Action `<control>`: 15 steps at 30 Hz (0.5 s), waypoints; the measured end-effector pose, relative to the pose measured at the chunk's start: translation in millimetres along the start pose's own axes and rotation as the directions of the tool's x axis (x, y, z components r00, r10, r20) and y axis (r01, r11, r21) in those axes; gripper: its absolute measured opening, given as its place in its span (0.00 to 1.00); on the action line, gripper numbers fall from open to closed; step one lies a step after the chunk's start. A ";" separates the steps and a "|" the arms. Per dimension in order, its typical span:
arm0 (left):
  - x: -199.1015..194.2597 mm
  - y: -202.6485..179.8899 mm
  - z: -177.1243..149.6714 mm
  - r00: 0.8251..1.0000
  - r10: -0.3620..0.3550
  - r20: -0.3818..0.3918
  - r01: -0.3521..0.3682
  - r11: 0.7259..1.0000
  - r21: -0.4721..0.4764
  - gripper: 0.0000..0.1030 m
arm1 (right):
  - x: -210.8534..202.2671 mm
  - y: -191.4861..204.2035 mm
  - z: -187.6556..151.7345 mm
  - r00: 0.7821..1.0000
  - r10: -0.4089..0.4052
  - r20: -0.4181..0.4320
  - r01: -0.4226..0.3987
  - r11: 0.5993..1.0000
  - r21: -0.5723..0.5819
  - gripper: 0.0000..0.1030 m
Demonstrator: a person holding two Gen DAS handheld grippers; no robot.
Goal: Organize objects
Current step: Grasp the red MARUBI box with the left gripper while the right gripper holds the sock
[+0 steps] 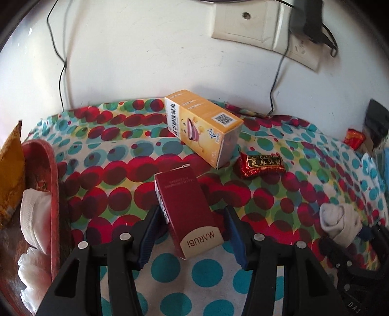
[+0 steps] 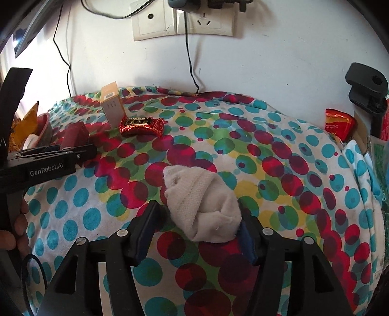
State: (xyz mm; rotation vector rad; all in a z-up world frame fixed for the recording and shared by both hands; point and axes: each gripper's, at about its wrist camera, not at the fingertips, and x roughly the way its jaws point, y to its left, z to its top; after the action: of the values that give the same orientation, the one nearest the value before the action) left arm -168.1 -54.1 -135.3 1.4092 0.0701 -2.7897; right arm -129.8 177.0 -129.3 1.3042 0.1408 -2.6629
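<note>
A dark red MARUBI box (image 1: 187, 214) lies on the dotted cloth between the fingers of my left gripper (image 1: 190, 233), which is open around it with a gap on each side. A yellow carton (image 1: 204, 126) and a red snack packet (image 1: 261, 164) lie beyond it. My right gripper (image 2: 197, 231) is open around a rolled white sock (image 2: 203, 206); its right finger touches the sock. The sock also shows in the left wrist view (image 1: 340, 222). The yellow carton (image 2: 112, 107), snack packet (image 2: 142, 126) and red box (image 2: 74, 137) show far left in the right wrist view.
A red tray (image 1: 52, 184) with white cloth pieces stands at the left edge. A wall with sockets (image 2: 184, 21) and hanging cables is behind the table. A red packet (image 2: 339, 125) and a black clamp (image 2: 367, 90) stand at the far right.
</note>
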 end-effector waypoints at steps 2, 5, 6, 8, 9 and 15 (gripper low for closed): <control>0.8 -2.6 -1.2 1.000 0.008 0.015 -0.008 1.000 0.017 0.53 | 0.5 0.7 0.0 1.000 0.003 -0.002 -0.003 1.000 -0.003 0.59; 2.8 -2.5 -2.0 1.000 0.008 0.030 -0.008 1.000 0.014 0.53 | 2.0 3.6 -0.1 1.000 0.009 -0.008 -0.009 1.000 -0.014 0.65; 3.1 -3.4 -2.3 0.999 0.010 0.034 -0.011 1.000 0.021 0.53 | 2.8 5.6 -0.3 1.000 0.012 -0.014 -0.012 1.000 -0.025 0.73; 3.2 -2.3 -2.5 0.999 0.002 0.035 -0.003 1.000 0.015 0.53 | 2.9 6.6 -0.6 1.000 0.011 -0.016 -0.011 0.999 -0.031 0.75; 3.4 -2.2 -2.5 0.999 0.001 0.035 -0.002 1.000 0.014 0.53 | 2.3 6.8 -0.5 1.000 0.015 -0.016 -0.015 1.000 -0.027 0.75; 3.5 -2.2 -2.5 0.999 0.008 0.035 -0.009 1.000 0.019 0.53 | 8.9 14.1 -0.2 0.999 0.017 -0.049 -0.019 0.999 -0.036 1.00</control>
State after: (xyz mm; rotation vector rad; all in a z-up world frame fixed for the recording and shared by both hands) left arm -168.3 -51.8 -139.5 1.3613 0.0367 -2.8146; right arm -132.2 162.2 -136.6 1.3537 0.1824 -2.6021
